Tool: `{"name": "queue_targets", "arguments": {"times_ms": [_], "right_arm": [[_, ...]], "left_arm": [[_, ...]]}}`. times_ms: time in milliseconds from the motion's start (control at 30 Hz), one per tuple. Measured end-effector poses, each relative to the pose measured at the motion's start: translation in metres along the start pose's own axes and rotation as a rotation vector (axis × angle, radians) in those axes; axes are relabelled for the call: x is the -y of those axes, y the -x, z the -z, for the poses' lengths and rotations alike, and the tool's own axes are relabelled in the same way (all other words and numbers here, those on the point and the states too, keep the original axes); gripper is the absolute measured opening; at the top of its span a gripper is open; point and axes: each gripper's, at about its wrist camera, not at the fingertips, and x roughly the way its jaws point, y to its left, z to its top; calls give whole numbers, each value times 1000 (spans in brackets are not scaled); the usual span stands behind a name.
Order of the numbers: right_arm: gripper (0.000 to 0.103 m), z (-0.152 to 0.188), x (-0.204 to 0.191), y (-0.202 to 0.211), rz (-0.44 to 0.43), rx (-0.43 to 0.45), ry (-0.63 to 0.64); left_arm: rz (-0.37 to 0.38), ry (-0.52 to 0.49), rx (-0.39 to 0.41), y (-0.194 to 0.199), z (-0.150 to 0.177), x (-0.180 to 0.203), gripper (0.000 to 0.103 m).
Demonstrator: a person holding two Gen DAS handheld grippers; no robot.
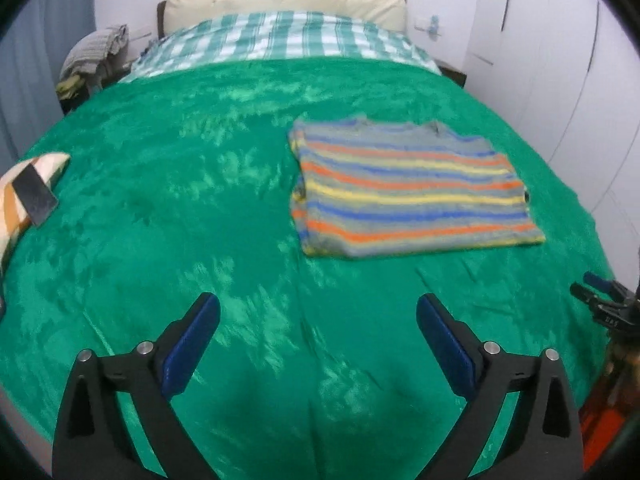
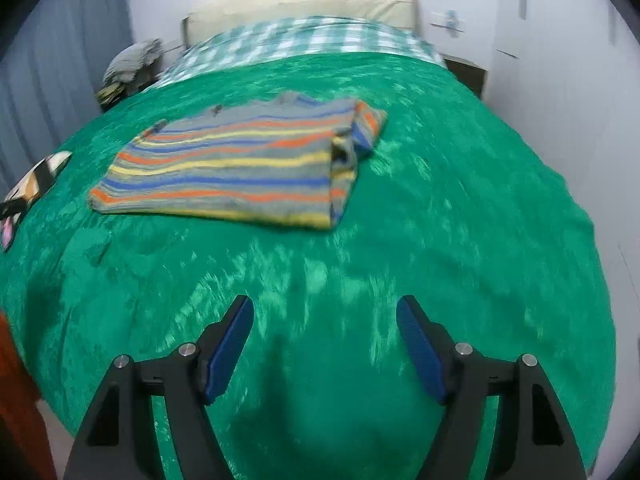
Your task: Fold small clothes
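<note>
A small striped sweater (image 1: 412, 190) in grey, orange, yellow and blue lies folded flat on the green blanket (image 1: 200, 200). In the right wrist view the same sweater (image 2: 232, 168) lies up and to the left, one side folded over at its right edge. My left gripper (image 1: 318, 310) stands open above bare blanket, well short of the sweater, nothing between its blue pads. My right gripper (image 2: 325, 312) is open too, over the green blanket (image 2: 440, 200) and apart from the sweater. The right gripper's tips (image 1: 592, 292) show at the left wrist view's right edge.
A checked sheet (image 1: 280, 40) and cream pillow (image 1: 280, 0) lie at the bed's head. A striped cushion with a dark phone (image 1: 34, 196) on it rests at the left edge. Clothes are piled on a nightstand (image 1: 92, 56). White wardrobe doors (image 1: 560, 60) stand on the right.
</note>
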Motion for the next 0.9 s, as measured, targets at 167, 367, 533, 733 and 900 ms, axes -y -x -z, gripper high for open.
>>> {"name": "queue_targets", "arguments": {"times_ms": [167,367,533,733,900], "right_arm": [[74,-2,-2,-12,45,-5,17],[81,8,10,-34,77,-70,-1],[93,15,13,-42,76,-71,-31],[101,17,8,-48,96,-70,-6],[102,17,7,-49,102,-73,-3]], "left_arm": [[1,26,-16,-27,30,17,99],[-47,10,-64,-63,67,18,103],[-79,-38,-19,-61,76,25,102],[-78,-40,-8,-60,80,28,102],[-81,-39,-2,-62,80,26,102]]}}
